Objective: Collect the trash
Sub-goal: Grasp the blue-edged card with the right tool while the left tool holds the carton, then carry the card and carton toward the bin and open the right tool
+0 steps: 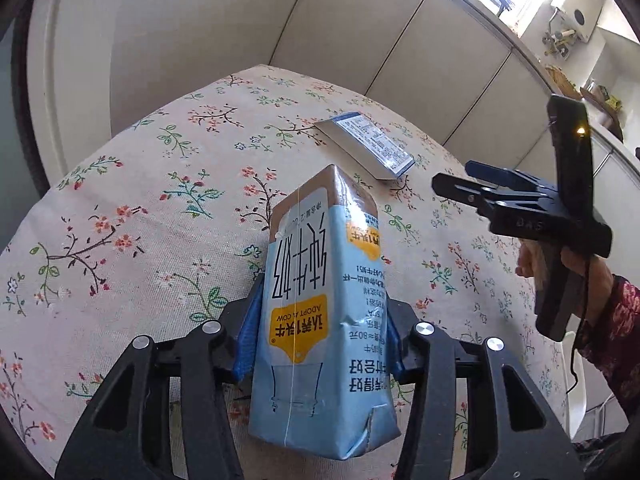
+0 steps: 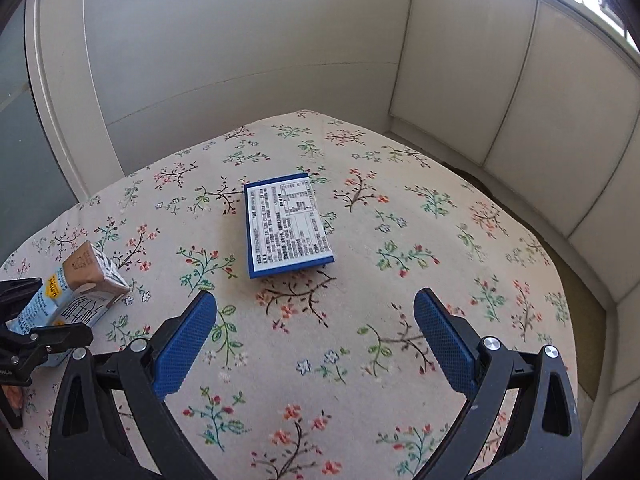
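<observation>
A light-blue and brown milk carton sits between the blue pads of my left gripper, which is shut on its dented sides just above the floral tablecloth. In the right wrist view the same carton shows at the left edge, in the left gripper's black fingers. A flat blue-edged box with a white printed label lies on the cloth ahead of my right gripper. The right gripper is open and holds nothing. The box and the right gripper also appear in the left wrist view.
Cream wall panels close the table's far side and right side, with a glass door at the left. A hand and patterned sleeve hold the right gripper. A cluttered shelf is at the upper right.
</observation>
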Demonstrator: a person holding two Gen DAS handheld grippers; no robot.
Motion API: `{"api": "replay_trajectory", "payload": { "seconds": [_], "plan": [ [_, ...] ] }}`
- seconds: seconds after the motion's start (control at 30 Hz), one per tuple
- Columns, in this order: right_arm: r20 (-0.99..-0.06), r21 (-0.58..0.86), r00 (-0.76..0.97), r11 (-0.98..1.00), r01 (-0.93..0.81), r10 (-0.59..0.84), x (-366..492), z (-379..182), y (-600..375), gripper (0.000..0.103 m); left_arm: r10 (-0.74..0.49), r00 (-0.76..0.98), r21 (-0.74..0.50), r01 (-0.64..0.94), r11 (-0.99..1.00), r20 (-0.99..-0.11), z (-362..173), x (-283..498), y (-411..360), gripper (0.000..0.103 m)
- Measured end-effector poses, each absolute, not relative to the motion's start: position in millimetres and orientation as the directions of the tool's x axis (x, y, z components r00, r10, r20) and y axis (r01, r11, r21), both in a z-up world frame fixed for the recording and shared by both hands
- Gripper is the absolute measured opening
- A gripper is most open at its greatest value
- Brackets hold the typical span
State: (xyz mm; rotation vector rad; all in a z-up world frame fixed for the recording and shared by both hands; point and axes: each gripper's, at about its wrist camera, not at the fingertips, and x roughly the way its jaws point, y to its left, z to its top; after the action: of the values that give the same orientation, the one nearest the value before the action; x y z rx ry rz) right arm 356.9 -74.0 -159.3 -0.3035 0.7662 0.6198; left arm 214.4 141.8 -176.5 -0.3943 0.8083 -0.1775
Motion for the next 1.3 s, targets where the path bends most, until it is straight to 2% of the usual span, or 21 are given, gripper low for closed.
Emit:
{"api": "replay_trajectory", "payload": {
  "seconds": [0.17, 0.33, 0.4, 0.43, 0.7, 1.07, 1.2, 1.3],
  "plan": [
    [-0.714, -0.006, 0.519, 0.738, -0.675, 0.470, 373.7, -164.4, -57.8, 0.096, -0.376, 0.702, -0.528, 0.000, 0.849, -0.605, -183.1, 214.1, 157.7, 0.048],
    [-0.738, 0.006, 0.475, 0.710, -0.705, 0.478, 392.4, -178.2, -34.6, 0.093, -0.405, 0.702, -0.557, 0.014, 0.830, -0.586, -183.4, 214.0, 160.0, 0.048],
    [-0.771, 0.031, 0.426, 0.696, -0.718, 0.474, 399.2, -187.6, -27.1, 0.059, -0.406, 0.700, -0.552, 0.021, 0.833, -0.587, -182.7, 214.7, 158.0, 0.048],
    [-0.756, 0.020, 0.448, 0.700, -0.714, 0.477, 398.0, -186.2, -27.8, 0.056, -0.405, 0.700, -0.550, 0.022, 0.835, -0.588, -182.5, 214.8, 157.3, 0.048],
    [-0.773, 0.063, 0.434, 0.736, -0.674, 0.463, 374.9, -188.1, -45.2, 0.056, -0.410, 0.700, -0.553, 0.026, 0.833, -0.585, -182.0, 217.6, 156.3, 0.048],
    [-0.820, 0.068, 0.448, 0.837, -0.543, 0.357, 286.1, -181.0, -105.7, 0.056, -0.405, 0.696, -0.543, 0.026, 0.839, -0.592, -184.5, 217.5, 156.9, 0.048],
    [-0.848, 0.052, 0.447, 0.884, -0.464, 0.284, 246.8, -178.7, -141.0, 0.056, -0.354, 0.689, -0.473, 0.019, 0.881, -0.632, -180.1, 219.0, 146.1, 0.046],
    [-0.862, 0.068, 0.440, 0.917, -0.394, 0.253, 219.6, -173.7, -168.9, 0.056, -0.268, 0.672, -0.346, 0.019, 0.938, -0.691, -174.8, 220.7, 127.8, 0.046]
  ]
}}
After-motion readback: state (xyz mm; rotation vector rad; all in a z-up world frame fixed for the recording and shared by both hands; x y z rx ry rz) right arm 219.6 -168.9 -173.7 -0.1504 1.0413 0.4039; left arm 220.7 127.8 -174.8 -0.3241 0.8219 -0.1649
